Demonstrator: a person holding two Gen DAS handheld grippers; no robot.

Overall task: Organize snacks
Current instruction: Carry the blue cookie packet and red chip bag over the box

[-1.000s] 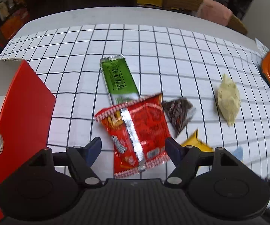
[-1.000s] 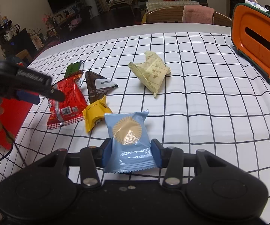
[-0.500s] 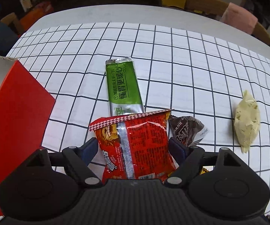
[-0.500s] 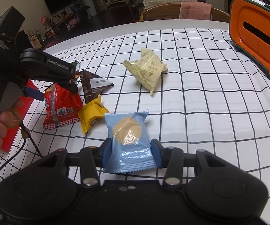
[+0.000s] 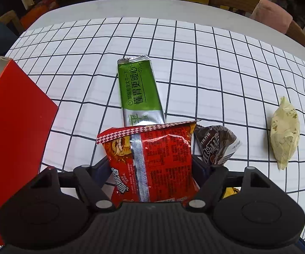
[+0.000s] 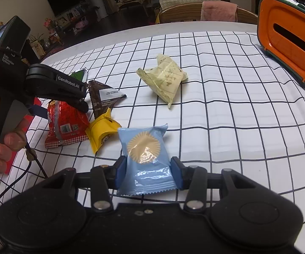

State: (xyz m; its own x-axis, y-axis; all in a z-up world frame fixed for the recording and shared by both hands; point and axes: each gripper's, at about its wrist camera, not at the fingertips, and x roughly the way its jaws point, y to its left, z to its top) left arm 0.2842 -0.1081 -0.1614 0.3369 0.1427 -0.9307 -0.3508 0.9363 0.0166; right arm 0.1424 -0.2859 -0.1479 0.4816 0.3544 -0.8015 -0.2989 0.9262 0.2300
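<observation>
I see the checked tabletop [image 5: 216, 63] with a red box [image 5: 14, 127] at its left edge. My left gripper [image 5: 152, 165] straddles the red bag [image 5: 152, 160], jaws closing on it, beside a green bar [image 5: 139, 91] and brown pack [image 5: 214, 146]. My right gripper [image 6: 149, 171] has its jaws clamped narrow on the blue packet [image 6: 146, 158].
</observation>
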